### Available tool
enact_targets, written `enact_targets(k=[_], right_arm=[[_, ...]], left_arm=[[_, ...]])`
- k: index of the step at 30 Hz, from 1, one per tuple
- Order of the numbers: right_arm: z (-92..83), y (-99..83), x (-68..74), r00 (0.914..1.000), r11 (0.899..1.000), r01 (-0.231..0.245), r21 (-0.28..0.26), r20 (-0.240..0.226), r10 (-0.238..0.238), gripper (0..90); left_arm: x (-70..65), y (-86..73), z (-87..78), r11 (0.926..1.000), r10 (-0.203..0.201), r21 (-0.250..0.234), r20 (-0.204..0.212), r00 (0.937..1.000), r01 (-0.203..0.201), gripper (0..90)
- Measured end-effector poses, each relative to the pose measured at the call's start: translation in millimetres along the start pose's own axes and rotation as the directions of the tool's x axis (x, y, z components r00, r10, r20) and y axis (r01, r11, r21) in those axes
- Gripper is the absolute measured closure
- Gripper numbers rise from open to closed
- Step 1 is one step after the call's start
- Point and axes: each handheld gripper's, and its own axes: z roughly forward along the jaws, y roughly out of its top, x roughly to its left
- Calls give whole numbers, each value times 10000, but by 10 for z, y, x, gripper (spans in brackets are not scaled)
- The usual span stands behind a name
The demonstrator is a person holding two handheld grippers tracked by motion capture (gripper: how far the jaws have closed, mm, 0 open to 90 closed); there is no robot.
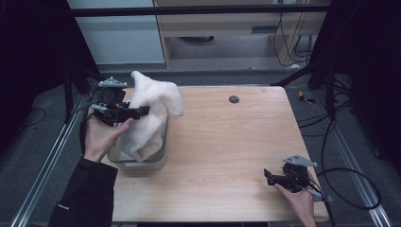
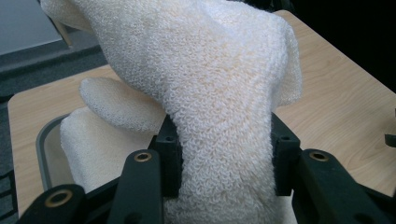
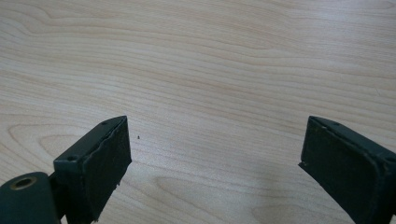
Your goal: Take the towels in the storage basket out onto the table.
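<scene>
While the left gripper (image 2: pixel 219 154) is clenched on a thick fold of the white towel (image 2: pixel 205 84), the cloth is held above the grey bin (image 1: pixel 137 163), its lower end trailing down inside, below the jaws. A slip could be caused by the bulky fold working loose, or the bin could be dragged by the trailing end. Well to the right, the right gripper (image 3: pixel 215 163) is rested on the table (image 3: pixel 196 60), jaws spread with nothing between them.
</scene>
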Motion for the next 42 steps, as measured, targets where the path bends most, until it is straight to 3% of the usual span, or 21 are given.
enact_targets(k=[18,32,42], right_arm=[[0,1,-1,9999,9999,103,-17,-4,-103,82],[-7,0,-2,9996,9996,280,-68,96,-279,79],[-8,-5,0,9993,9993,357,-113,142,-355,79]], left_arm=[[-406,124,69,9971,759,-137,593,9954,-752,573],[-729,180,300,9889,1457,135,1011,9841,-1478,573],[-966,189,515,9853,1650,217,1423,9760,-1697,573]])
